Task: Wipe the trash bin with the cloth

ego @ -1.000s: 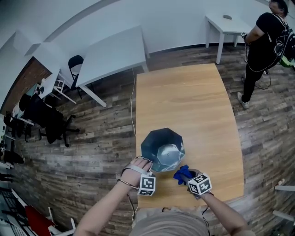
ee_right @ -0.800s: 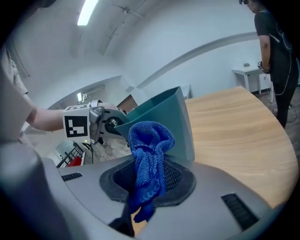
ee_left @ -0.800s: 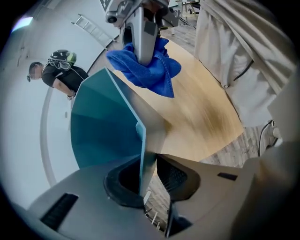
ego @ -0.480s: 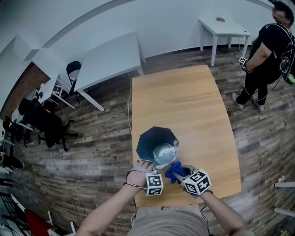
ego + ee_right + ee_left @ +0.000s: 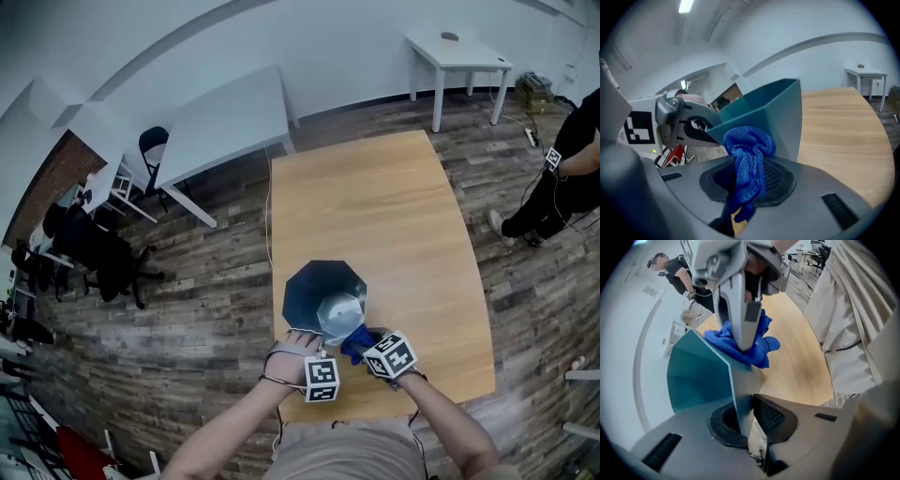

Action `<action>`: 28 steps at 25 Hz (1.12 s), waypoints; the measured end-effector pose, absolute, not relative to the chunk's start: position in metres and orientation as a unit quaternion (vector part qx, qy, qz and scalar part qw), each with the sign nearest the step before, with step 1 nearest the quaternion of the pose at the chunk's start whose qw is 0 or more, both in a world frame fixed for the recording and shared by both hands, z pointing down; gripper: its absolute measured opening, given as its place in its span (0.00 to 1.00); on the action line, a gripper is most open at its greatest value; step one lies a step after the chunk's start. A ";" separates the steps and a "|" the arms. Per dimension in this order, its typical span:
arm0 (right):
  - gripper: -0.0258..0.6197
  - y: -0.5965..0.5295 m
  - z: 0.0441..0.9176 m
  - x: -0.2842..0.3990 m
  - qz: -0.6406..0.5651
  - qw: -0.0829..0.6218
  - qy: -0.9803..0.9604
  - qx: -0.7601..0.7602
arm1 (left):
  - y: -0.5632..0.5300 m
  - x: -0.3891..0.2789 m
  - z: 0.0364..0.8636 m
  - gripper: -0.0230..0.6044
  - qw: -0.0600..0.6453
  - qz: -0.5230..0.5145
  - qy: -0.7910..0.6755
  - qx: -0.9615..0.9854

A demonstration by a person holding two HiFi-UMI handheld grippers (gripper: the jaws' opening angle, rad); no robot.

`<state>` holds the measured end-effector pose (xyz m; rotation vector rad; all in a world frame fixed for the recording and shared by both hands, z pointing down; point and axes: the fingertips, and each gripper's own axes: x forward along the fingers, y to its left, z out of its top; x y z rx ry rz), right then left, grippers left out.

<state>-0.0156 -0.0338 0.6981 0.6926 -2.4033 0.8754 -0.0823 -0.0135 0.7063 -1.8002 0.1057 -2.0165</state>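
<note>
A teal faceted trash bin stands near the front of the wooden table. My left gripper has just been closing and is shut on the bin's near wall; in the left gripper view the rim runs down between the pads of the left gripper. My right gripper is shut on a bunched blue cloth beside the bin's near right side. In the right gripper view the cloth sticks up from the right gripper, close to the bin.
The table's front edge lies just under my hands. A person stands at the far right on the wood floor. White tables stand behind, and chairs are at the left.
My left gripper has shifted right and closed on the bin's near wall. The right gripper has brought the cloth up against the bin. The person at the back has moved right.
</note>
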 end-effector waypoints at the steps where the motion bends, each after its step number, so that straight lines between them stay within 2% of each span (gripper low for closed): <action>1: 0.16 -0.034 0.709 -0.017 0.325 0.253 -0.876 0.251 | -0.013 -0.082 0.706 0.11 0.219 -0.726 0.036 -0.651; 9: 0.16 -0.043 0.823 -0.021 0.344 0.335 -0.844 0.238 | -0.017 -0.079 0.706 0.11 0.224 -0.709 0.002 -0.669; 16: 0.16 -0.052 0.908 -0.020 0.378 0.374 -0.805 0.263 | -0.016 -0.082 0.707 0.11 0.233 -0.699 -0.011 -0.676; 23: 0.16 -0.038 0.892 -0.014 0.392 0.349 -0.801 0.288 | -0.017 -0.084 0.706 0.11 0.208 -0.688 -0.003 -0.695; 28: 0.16 -0.023 0.809 -0.003 0.374 0.284 -0.834 0.291 | -0.022 -0.080 0.705 0.10 0.142 -0.697 0.030 -0.703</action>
